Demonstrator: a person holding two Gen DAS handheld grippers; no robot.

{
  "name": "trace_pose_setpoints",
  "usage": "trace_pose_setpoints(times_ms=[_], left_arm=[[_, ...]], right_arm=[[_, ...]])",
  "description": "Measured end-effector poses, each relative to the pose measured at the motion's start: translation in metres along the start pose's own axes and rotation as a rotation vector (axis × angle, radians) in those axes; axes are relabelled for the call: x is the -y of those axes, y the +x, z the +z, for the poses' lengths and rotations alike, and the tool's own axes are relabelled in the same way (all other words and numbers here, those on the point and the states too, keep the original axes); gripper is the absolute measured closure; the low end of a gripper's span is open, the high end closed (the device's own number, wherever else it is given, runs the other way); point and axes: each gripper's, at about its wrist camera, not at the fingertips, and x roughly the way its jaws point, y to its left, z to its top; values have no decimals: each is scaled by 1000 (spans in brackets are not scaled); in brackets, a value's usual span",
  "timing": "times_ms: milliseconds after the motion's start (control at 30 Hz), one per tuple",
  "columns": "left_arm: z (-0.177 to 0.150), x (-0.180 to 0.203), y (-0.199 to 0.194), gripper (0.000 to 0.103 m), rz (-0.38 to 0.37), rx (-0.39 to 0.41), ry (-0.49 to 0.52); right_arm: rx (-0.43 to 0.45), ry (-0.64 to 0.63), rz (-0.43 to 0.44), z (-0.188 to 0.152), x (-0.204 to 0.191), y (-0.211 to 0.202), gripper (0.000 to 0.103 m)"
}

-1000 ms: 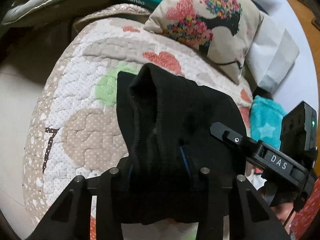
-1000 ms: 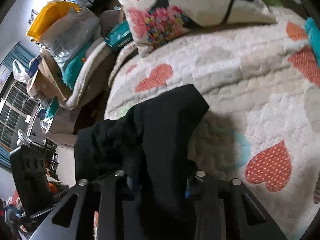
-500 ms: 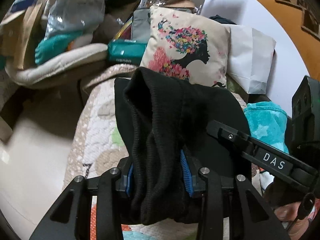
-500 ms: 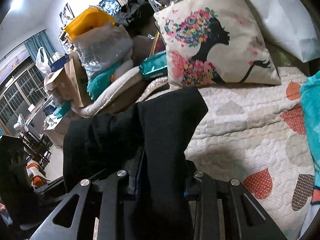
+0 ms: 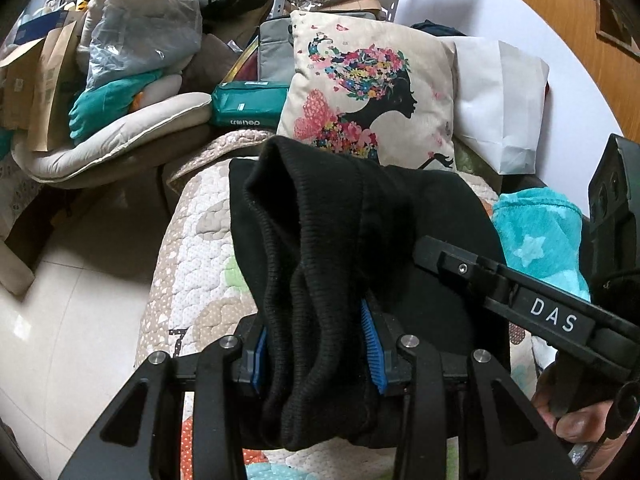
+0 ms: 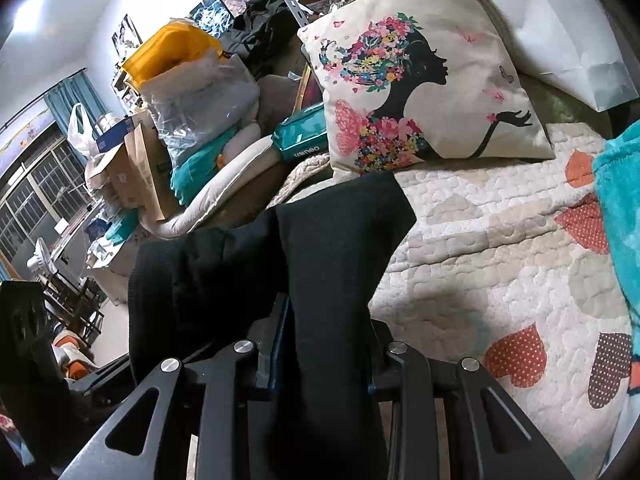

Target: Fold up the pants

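Pants: one pair, black, ribbed knit cuff, bunched; long axis runs away from the tools toward one printed cushion, raised above the heart-patterned quilt on the bed. Left tool: blue pads clamped on the ribbed end. Right tool: clamped on smooth black cloth.

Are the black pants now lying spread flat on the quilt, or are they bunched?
Bunched. The black pants hang in thick gathered folds, clamped in the left gripper and right gripper, above the quilt.
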Motion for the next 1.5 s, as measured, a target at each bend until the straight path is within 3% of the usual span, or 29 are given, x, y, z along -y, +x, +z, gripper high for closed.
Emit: trace_pose_setpoints(times_ms=[933,1500], left_arm=[[-6,9,55,65,13,-112,-30],[-3,8,66,65,14,-142,-58]], right_arm=[[-60,55,-52,2,36,29,71],[-86,54,-70,4,41,41,71]])
